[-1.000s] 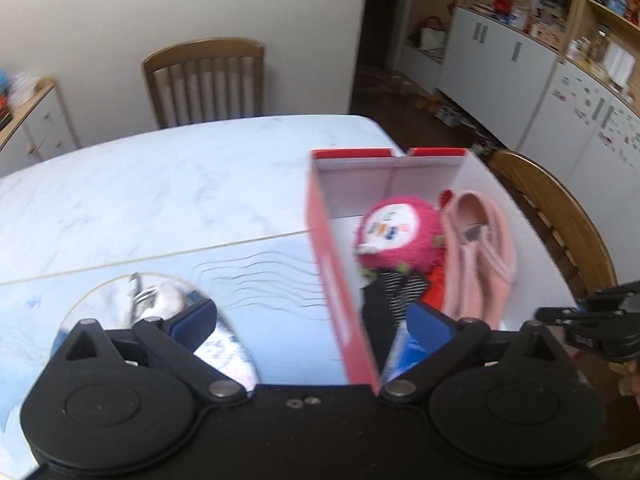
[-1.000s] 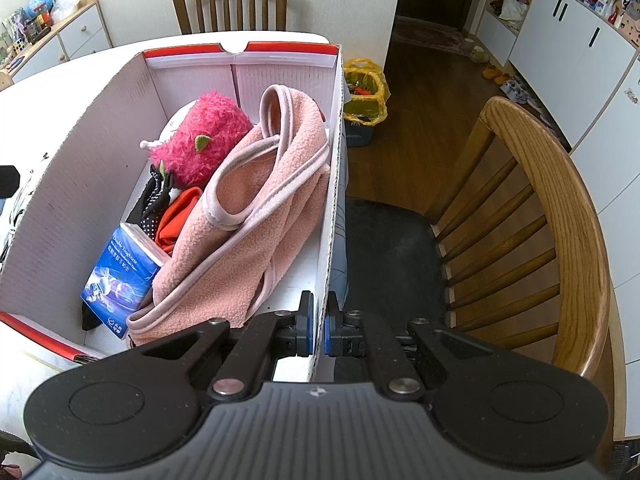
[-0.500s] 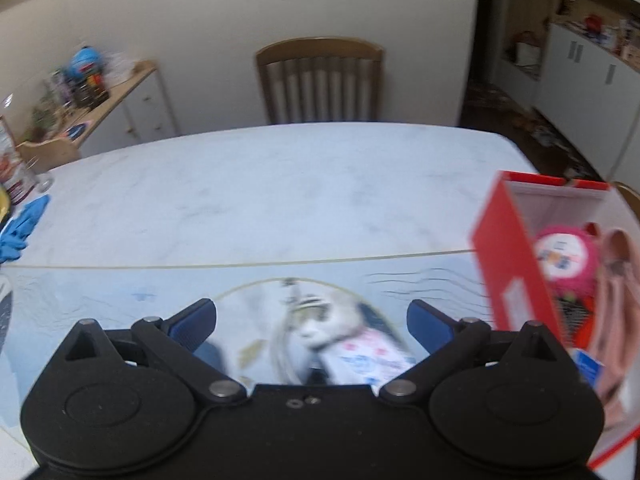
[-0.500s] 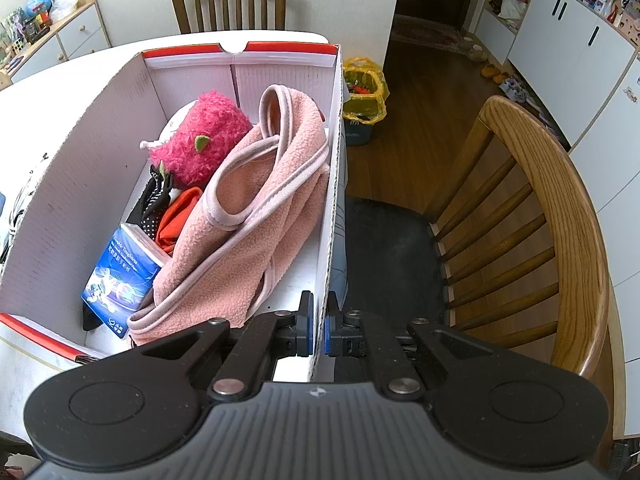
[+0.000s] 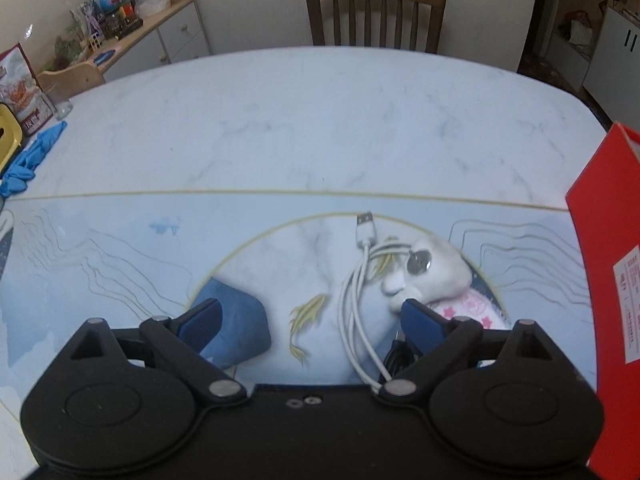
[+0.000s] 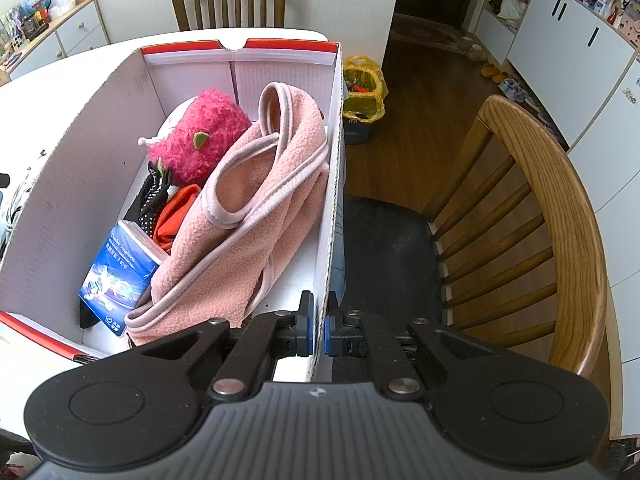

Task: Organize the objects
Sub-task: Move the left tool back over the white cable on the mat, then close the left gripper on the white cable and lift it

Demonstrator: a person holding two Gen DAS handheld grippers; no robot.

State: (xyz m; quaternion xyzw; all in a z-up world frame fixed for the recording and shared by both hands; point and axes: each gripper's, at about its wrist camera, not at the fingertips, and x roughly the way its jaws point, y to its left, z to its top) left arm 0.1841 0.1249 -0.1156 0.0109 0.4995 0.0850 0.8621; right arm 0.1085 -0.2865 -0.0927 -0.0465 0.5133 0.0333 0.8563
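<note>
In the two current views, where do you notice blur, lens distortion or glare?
Left wrist view: table edge bows from fisheye distortion; white cable and plush toy look slightly soft. Right wrist view: sharp, evenly lit; wooden chair curves strongly; box walls splay; no strong glare.

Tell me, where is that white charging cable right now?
In the left wrist view the white cable lies coiled on the table, just left of the white plush toy and between the open left gripper's fingers, outside the red box.

The red box [image 5: 608,248] is cut off at the right edge; a black cable [image 5: 396,356], possibly, sits mostly hidden behind the fingers [image 5: 420,320].
</note>
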